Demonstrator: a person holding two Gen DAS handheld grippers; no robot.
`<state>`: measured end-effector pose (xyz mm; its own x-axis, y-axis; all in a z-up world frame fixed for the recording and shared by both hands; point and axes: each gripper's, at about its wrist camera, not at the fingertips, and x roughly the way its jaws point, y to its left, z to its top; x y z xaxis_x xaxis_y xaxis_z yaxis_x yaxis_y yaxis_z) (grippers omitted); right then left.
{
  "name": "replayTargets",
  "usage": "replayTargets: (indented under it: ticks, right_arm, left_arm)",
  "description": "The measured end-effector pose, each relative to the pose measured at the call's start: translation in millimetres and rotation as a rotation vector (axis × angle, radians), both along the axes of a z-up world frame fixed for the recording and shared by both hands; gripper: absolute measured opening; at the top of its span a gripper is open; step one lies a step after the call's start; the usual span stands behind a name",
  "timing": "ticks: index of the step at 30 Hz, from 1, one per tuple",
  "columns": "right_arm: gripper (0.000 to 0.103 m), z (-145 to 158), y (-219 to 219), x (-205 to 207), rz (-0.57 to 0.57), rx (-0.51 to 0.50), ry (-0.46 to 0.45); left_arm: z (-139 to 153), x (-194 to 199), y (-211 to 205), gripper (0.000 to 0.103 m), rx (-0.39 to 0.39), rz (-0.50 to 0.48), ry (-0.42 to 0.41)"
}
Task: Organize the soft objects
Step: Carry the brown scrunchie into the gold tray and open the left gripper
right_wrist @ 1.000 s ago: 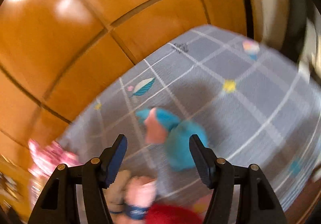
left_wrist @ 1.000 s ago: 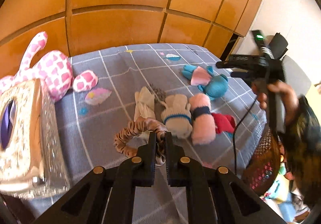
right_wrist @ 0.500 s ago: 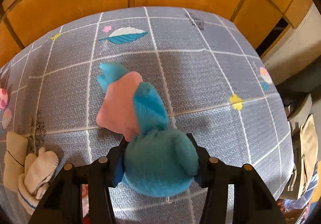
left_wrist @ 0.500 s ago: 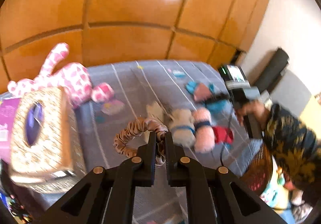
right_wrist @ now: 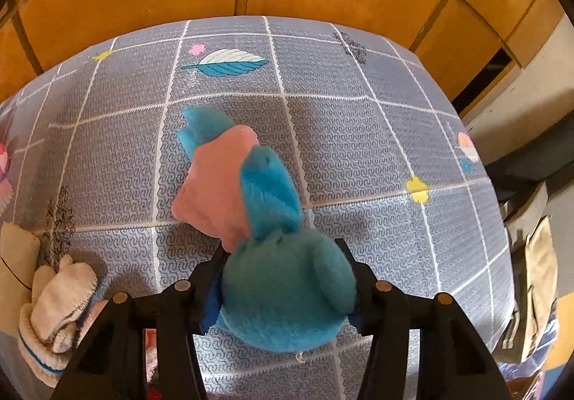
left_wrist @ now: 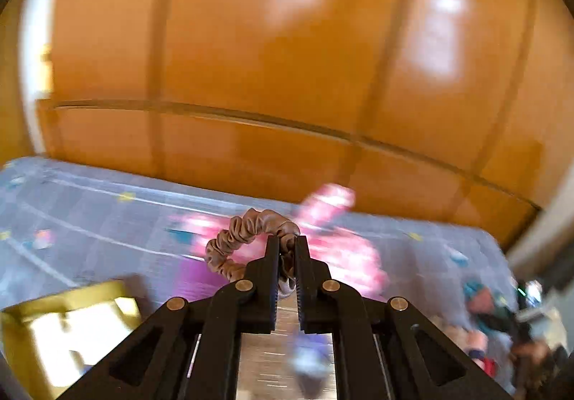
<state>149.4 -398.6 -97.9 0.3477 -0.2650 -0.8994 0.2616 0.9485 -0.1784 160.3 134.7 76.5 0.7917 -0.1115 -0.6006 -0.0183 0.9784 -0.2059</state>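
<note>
Right wrist view: right gripper, having just closed, clamped the blue plush toy by its round body, long axis running far-left over the bed. Left gripper pinched a brown scrunchie held above the bed.

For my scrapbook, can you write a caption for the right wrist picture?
Right gripper squeezing a fluffy blue plush toy with pink ears on the grey checked bedspread.

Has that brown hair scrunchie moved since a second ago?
Yes. The left gripper has carried the scrunchie up off the grey mat and sideways, past the pink spotted toy, toward the gold box.
</note>
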Motion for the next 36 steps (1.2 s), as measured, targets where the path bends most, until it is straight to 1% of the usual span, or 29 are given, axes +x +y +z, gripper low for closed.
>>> replayTargets:
  ticks: [2, 6, 9, 10, 12, 15, 17, 20, 22, 23, 26, 28, 29, 31, 36]
  right_arm:
    - [0.055, 1, 4, 0, 0.014, -0.022, 0.000]
    - [0.055, 1, 13, 0, 0.045, -0.071, 0.005]
    - [0.055, -1, 15, 2, 0.057, -0.091, 0.007]
    - [0.055, -1, 16, 2, 0.059, -0.095, 0.007]
    - [0.054, -1, 17, 2, 0.061, -0.101, 0.008]
    - [0.054, -1, 18, 3, 0.067, -0.115, 0.010]
    - [0.054, -2, 19, 3, 0.072, -0.126, 0.014]
    - [0.054, -1, 22, 3, 0.065, -0.142, 0.022]
    - [0.052, 0, 24, 3, 0.055, -0.155, 0.028]
    - [0.052, 2, 25, 3, 0.050, -0.157, 0.028]
    - [0.050, 14, 28, 1, 0.018, -0.115, -0.010]
    - [0.050, 25, 32, -1, -0.001, -0.077, -0.052]
    - [0.050, 27, 34, 0, -0.004, -0.061, -0.066]
    - [0.050, 36, 44, 0, -0.003, -0.018, -0.101]
    - [0.050, 64, 83, -8, 0.066, 0.031, -0.199]
  left_arm:
    - [-1, -12, 33, 0.008, -0.004, 0.071, -0.005]
    - [-17, -49, 80, 0.008, 0.045, 0.169, 0.021]
    - [-42, -88, 113, 0.008, 0.085, 0.260, 0.062]
    - [-50, -93, 116, 0.009, 0.086, 0.278, 0.074]
    - [-68, -113, 134, 0.010, 0.091, 0.338, 0.108]
    - [-97, -137, 161, 0.010, 0.067, 0.422, 0.178]
    - [-111, -150, 171, 0.010, 0.065, 0.451, 0.204]
    - [-124, -165, 176, 0.022, 0.054, 0.482, 0.224]
    - [-129, -172, 176, 0.051, 0.050, 0.498, 0.234]
    - [-130, -179, 174, 0.055, 0.046, 0.509, 0.228]
    - [-127, -188, 166, 0.060, 0.035, 0.501, 0.221]
    - [-123, -192, 159, 0.069, 0.033, 0.503, 0.214]
    - [-121, -193, 158, 0.071, 0.032, 0.500, 0.209]
    - [-115, -194, 153, 0.077, 0.040, 0.493, 0.197]
    - [-100, -198, 139, 0.080, 0.060, 0.467, 0.160]
